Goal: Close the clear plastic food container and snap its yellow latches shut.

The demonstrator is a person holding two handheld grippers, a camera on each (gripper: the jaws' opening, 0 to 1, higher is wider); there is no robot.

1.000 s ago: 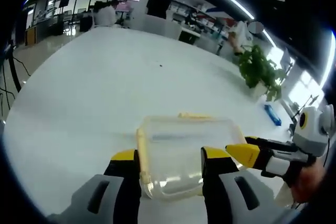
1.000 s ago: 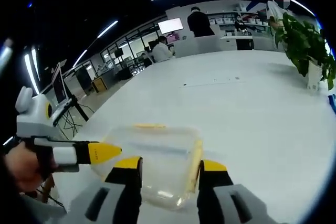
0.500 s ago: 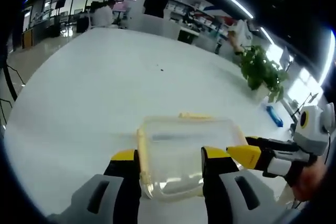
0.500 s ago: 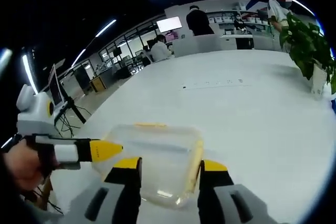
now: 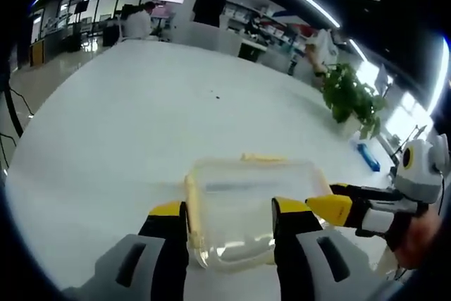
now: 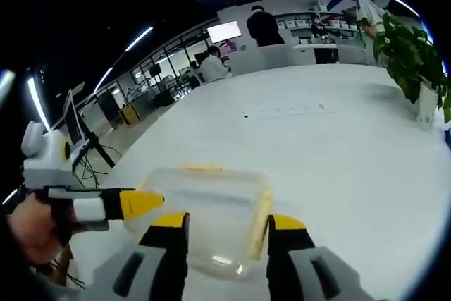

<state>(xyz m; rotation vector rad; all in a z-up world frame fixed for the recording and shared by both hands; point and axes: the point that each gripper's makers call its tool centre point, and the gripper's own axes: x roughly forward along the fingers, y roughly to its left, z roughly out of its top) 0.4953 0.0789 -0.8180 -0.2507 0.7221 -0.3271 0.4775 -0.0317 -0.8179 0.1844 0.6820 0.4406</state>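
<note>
A clear plastic food container (image 5: pixel 246 199) with its lid on lies on the white table (image 5: pixel 134 111). A yellow latch (image 5: pixel 189 209) runs along its left side and another (image 5: pixel 262 156) along its far edge. My left gripper (image 5: pixel 230 209) is open, its yellow-tipped jaws standing over the container's near left part. The right gripper (image 5: pixel 331 208) reaches in from the right to the container's right edge. In the right gripper view the container (image 6: pixel 204 209) lies under my open right gripper (image 6: pixel 227 222), with a yellow latch (image 6: pixel 261 213) by the right jaw. The left gripper (image 6: pixel 135 204) touches its left edge.
A potted plant (image 5: pixel 349 96) and a small blue object (image 5: pixel 366 154) stand at the table's far right. The plant (image 6: pixel 412 54) is also at the right in the right gripper view. People (image 5: pixel 211 5) sit at desks beyond the table. A stand (image 6: pixel 84 146) is off the table's left edge.
</note>
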